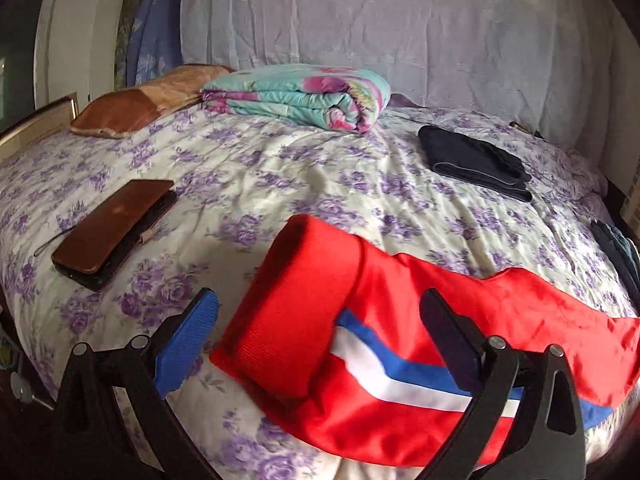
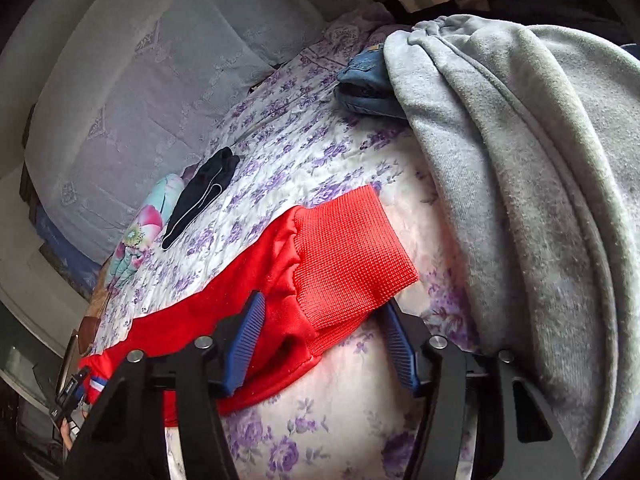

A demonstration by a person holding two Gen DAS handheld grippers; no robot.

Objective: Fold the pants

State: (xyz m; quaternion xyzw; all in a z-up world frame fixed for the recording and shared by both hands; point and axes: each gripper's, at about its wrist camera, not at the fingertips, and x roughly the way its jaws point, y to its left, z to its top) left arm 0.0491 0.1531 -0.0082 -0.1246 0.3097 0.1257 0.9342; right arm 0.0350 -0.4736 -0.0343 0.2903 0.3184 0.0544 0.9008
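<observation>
Red pants stretched flat along near edge of bed, ribbed cuff at each end. Left gripper spread wide, straddling waist-side cuff and striped panel; right gripper likewise released, jaws either side of other cuff. Looks like grasp stage before first fold; next move calls for both pinching cloth, lifting ends together. Grey garment crowds right side, jeans beyond. Wallet, dark folded pants, floral quilt well apart.
</observation>
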